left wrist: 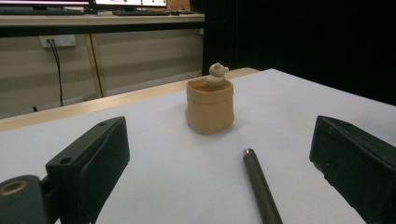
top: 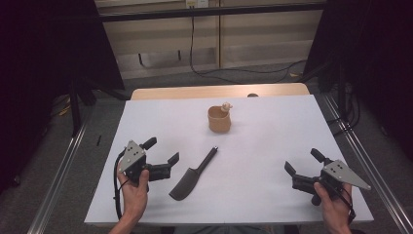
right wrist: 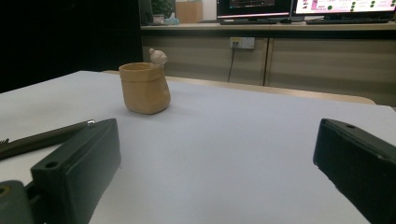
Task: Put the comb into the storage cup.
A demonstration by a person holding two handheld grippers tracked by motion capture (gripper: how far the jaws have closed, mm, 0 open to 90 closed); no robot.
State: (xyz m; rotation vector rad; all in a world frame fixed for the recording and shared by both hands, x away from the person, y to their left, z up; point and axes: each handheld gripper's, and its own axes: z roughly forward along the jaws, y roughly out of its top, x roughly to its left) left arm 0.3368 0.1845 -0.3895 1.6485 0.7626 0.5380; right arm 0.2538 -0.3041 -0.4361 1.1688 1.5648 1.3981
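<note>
A: Dark and flat-bladed, a comb-like brush is seen lying just below the middle of the high view, its slim handle angled up and to the right toward the tan pot.

B: And the tan pot is stood upright in the upper middle of the frame, with a small pale figurine perched at its rim. It is kept well clear of the brush, so the handle end is left free to be taken.

A: The left gripper is held at lower left, just beside the blade end. Its jaws are spread wide and nothing is gripped.

B: In the left gripper view the metal-tipped handle is shown running up between those jaws, which suggests a line-up on the brush.

A: The right gripper is parked at lower right, jaws likewise wide and empty, well apart from everything. It seems to be kept back so the middle is left open.

B: On room: a broad stretch of bare white table is offered between brush and right gripper. No obstacle is seen there.

A: Edges should be minded, though. Both hands are held near the bottom edge of the sheet, and the right one close to the right-hand edge too.

B: The pot is set near the far edge, where a wooden strip is exposed.
</note>
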